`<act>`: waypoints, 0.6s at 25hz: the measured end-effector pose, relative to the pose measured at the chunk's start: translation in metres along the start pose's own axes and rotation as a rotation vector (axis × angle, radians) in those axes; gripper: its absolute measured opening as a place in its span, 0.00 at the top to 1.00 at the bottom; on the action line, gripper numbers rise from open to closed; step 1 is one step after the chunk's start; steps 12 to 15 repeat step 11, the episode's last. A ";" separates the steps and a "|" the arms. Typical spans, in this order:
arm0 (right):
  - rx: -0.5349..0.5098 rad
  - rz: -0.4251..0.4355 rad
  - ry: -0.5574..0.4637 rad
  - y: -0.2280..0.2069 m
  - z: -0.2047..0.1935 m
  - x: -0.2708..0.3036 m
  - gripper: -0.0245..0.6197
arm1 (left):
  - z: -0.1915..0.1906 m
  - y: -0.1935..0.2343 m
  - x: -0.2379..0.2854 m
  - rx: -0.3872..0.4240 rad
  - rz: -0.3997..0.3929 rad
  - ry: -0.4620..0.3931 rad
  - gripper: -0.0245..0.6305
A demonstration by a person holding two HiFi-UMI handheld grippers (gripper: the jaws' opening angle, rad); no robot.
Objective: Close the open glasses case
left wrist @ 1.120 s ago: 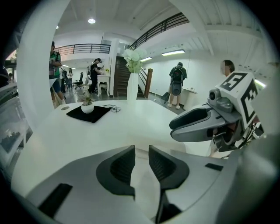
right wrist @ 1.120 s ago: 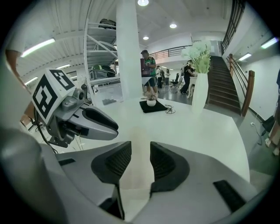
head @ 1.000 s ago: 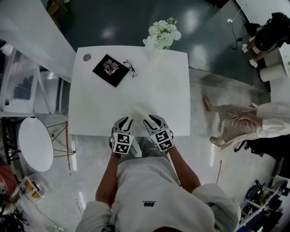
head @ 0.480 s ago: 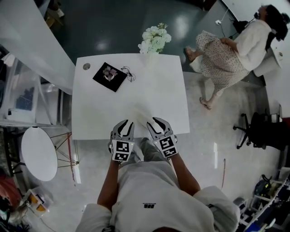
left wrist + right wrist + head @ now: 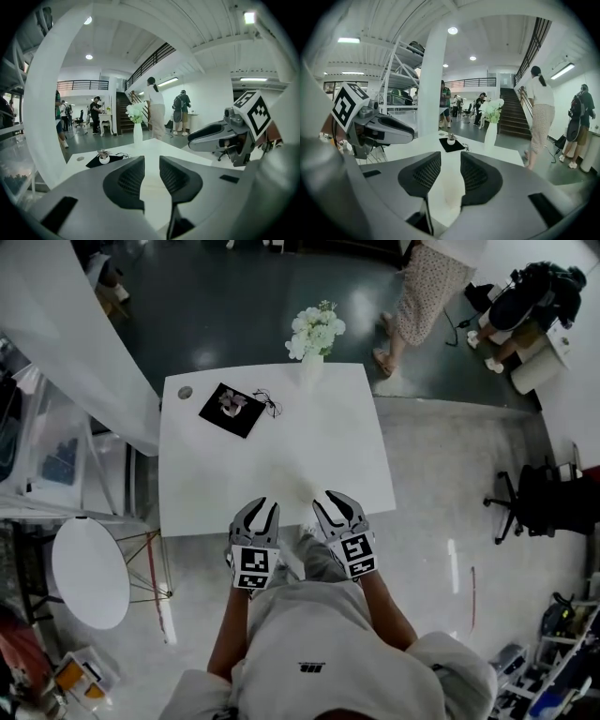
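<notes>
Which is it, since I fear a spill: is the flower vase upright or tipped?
Upright. In the right gripper view the white vase stands vertical on the table's far edge, flowers rising from its top.

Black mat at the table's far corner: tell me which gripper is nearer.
Left. The left gripper is at the near edge, roughly across from the black mat; the right gripper sits farther right.

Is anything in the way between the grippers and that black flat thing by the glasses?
Nothing visible. Bare table lies from the left gripper and right gripper to the black flat piece. A small pot sits on it; glasses lie beside it; the flower vase stands aside.
</notes>
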State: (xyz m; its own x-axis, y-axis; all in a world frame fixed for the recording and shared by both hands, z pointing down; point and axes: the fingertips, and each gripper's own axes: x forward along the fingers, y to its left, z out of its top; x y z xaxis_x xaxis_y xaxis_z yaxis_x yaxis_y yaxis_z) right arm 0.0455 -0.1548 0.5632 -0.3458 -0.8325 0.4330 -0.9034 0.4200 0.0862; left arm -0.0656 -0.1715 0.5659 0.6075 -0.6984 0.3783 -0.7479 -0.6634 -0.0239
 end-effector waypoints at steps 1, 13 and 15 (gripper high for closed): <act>0.000 -0.006 -0.003 0.001 0.002 -0.003 0.76 | 0.003 0.000 -0.005 0.003 -0.002 -0.010 0.79; -0.018 -0.017 -0.005 0.012 0.013 -0.013 0.76 | 0.013 0.013 -0.023 0.011 0.021 -0.050 0.79; -0.018 -0.017 -0.005 0.012 0.013 -0.013 0.76 | 0.013 0.013 -0.023 0.011 0.021 -0.050 0.79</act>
